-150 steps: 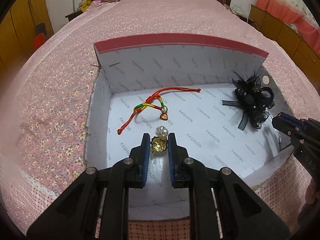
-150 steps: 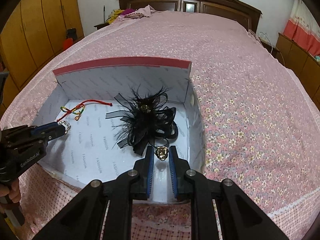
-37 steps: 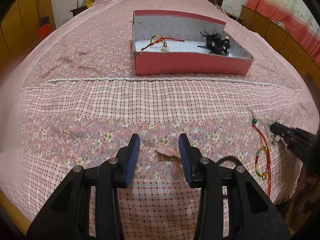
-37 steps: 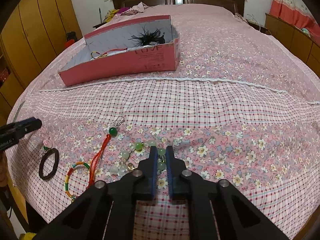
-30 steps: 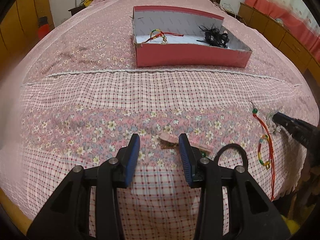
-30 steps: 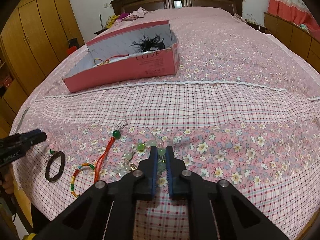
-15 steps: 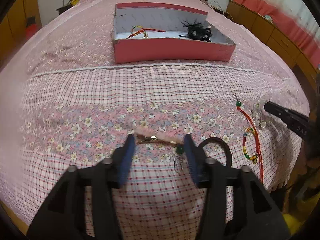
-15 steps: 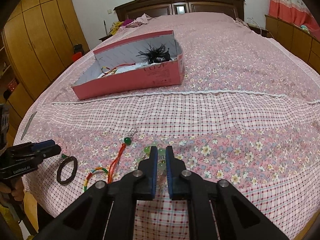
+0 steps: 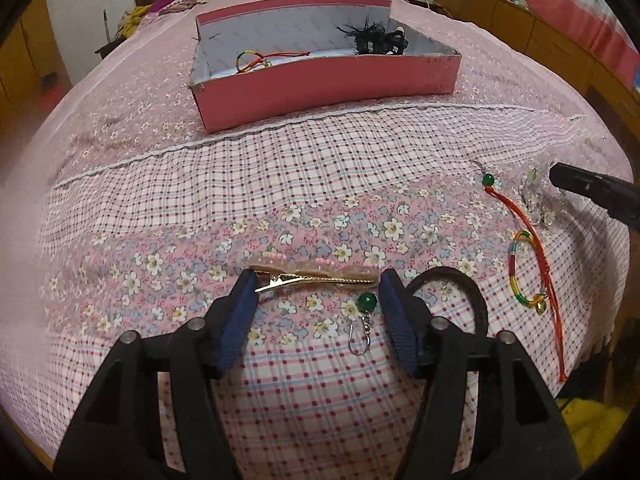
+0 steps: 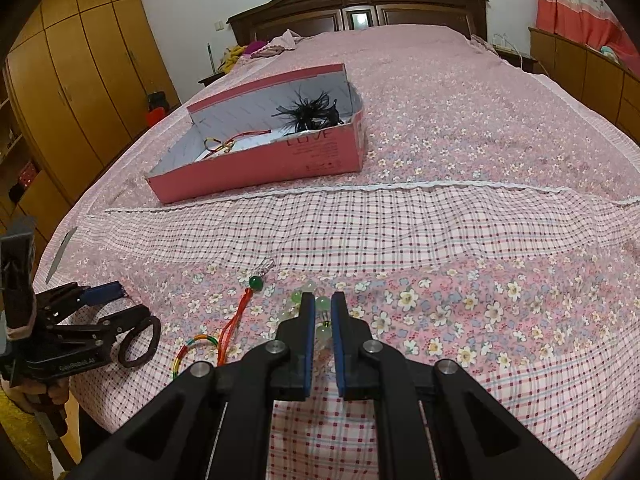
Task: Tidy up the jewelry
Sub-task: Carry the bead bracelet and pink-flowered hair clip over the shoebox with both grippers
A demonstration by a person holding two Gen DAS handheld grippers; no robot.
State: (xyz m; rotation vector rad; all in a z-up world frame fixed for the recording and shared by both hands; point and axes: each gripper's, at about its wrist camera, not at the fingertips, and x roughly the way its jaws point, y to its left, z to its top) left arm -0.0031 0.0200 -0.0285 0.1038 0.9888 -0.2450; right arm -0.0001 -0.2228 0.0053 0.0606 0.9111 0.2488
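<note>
Blue-padded and spread wide, the left gripper (image 9: 314, 280) holds nothing; its jaws straddle a gold metal hair clip with a pale pink beaded top (image 9: 316, 274), which lies crosswise between the tips on the pink floral bedspread (image 9: 160, 208). Just inside its right finger sits a green bead earring on a silver hook (image 9: 365, 312), and just outside that finger a dark brown elastic hair tie (image 9: 460, 292). Further to its right lies a red cord bracelet with a rainbow-wrapped loop and green bead (image 9: 528, 252).

The right gripper (image 10: 320, 312) is nearly closed around a strand of pale green and clear beads (image 10: 322, 304); whether the pads actually pinch it I cannot tell.

Well ahead of both stands the pink cardboard box with a white printed lining (image 9: 328, 84), already holding another red and rainbow cord bracelet (image 9: 264, 58) and a black feathered hair ornament (image 9: 376, 38). By my judgement the task is partly done: two pieces boxed, five still on the bed.

Only the left wrist view shows the clip and earring. Only the right wrist view shows the bead strand between the pads, and the left gripper from outside, beside the hair tie.
</note>
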